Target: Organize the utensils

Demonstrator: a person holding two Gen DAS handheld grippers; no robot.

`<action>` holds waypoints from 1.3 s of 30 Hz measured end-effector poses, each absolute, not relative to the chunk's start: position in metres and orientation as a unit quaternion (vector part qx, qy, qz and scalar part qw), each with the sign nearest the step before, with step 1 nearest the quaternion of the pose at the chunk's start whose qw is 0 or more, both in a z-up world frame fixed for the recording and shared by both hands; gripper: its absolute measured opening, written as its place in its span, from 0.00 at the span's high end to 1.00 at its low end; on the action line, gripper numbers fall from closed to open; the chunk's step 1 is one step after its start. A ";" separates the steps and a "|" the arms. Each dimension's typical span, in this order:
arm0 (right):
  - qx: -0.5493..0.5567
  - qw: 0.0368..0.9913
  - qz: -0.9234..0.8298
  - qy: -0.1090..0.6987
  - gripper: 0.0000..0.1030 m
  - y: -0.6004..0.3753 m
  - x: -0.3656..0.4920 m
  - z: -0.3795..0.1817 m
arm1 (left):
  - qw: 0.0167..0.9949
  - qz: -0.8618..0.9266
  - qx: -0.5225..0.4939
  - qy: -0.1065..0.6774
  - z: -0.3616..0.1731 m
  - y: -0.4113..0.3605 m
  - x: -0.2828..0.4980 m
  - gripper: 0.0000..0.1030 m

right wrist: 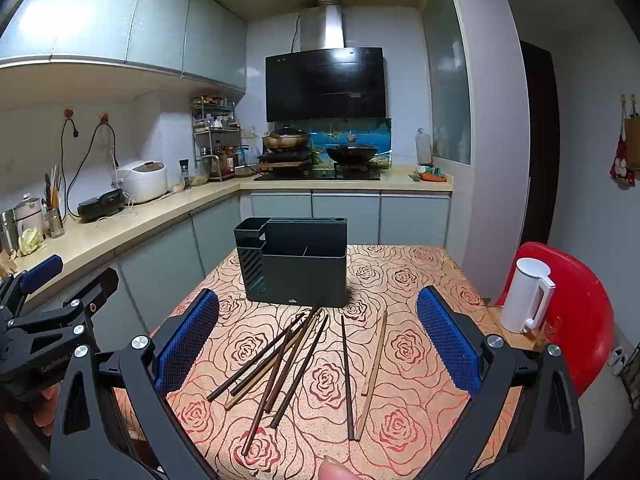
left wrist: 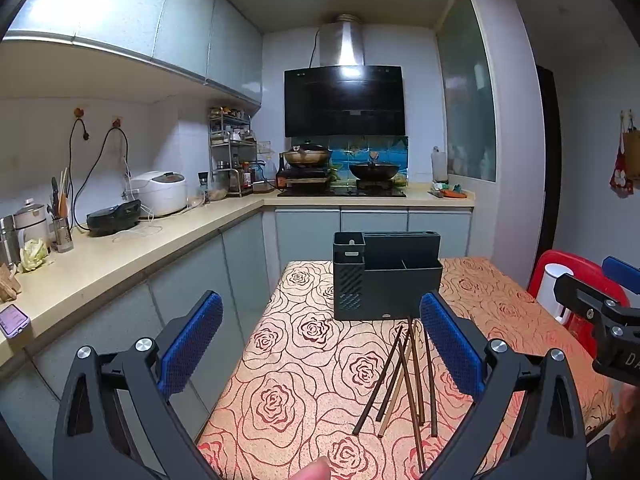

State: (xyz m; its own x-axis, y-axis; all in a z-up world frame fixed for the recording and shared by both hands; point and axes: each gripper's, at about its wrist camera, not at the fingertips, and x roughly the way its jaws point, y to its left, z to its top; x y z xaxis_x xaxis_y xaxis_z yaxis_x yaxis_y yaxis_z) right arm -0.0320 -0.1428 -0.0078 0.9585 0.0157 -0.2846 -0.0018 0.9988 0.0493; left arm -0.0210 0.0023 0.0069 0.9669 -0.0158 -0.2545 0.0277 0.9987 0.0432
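Note:
Several brown wooden chopsticks (right wrist: 288, 364) lie loose on the rose-patterned table (right wrist: 404, 280), in front of a dark grey utensil holder (right wrist: 296, 264) with several compartments. My right gripper (right wrist: 318, 344) is open and empty, above the chopsticks. In the left wrist view the same chopsticks (left wrist: 404, 380) lie just left of my right-hand finger, before the holder (left wrist: 386, 276). My left gripper (left wrist: 320, 348) is open and empty, over the table's left part. The right gripper's body (left wrist: 600, 328) shows at the right edge.
A white kettle (right wrist: 526, 296) stands on a red chair (right wrist: 580, 312) right of the table. A kitchen counter (right wrist: 132, 220) with a rice cooker (right wrist: 142, 180) and a utensil jar runs along the left. A stove with pans is at the back.

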 end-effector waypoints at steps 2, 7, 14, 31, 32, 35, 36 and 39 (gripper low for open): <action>0.023 0.989 0.005 0.144 0.06 -0.144 -0.032 -0.008 | 0.991 -0.012 0.024 0.130 0.007 0.002 -0.021 0.07; 0.024 0.988 0.004 0.150 0.06 -0.144 -0.030 -0.011 | 0.991 -0.014 0.023 0.132 0.006 0.001 -0.020 0.07; 0.023 0.988 0.005 0.155 0.06 -0.142 -0.028 -0.012 | 0.990 -0.015 0.023 0.135 0.005 0.001 -0.019 0.07; 0.023 0.987 0.006 0.162 0.06 -0.141 -0.026 -0.014 | 0.989 -0.016 0.028 0.144 0.000 -0.002 -0.017 0.07; 0.023 0.987 0.006 0.161 0.06 -0.141 -0.026 -0.014 | 0.989 -0.017 0.028 0.144 -0.001 -0.002 -0.017 0.07; 0.023 0.986 0.006 0.163 0.06 -0.140 -0.025 -0.015 | 0.989 -0.017 0.029 0.145 -0.001 -0.002 -0.016 0.07; 0.023 0.986 0.006 0.163 0.06 -0.140 -0.025 -0.016 | 0.989 -0.017 0.029 0.145 -0.001 -0.002 -0.016 0.07; 0.023 0.986 0.006 0.164 0.06 -0.140 -0.025 -0.016 | 0.989 -0.017 0.028 0.145 -0.002 -0.002 -0.016 0.07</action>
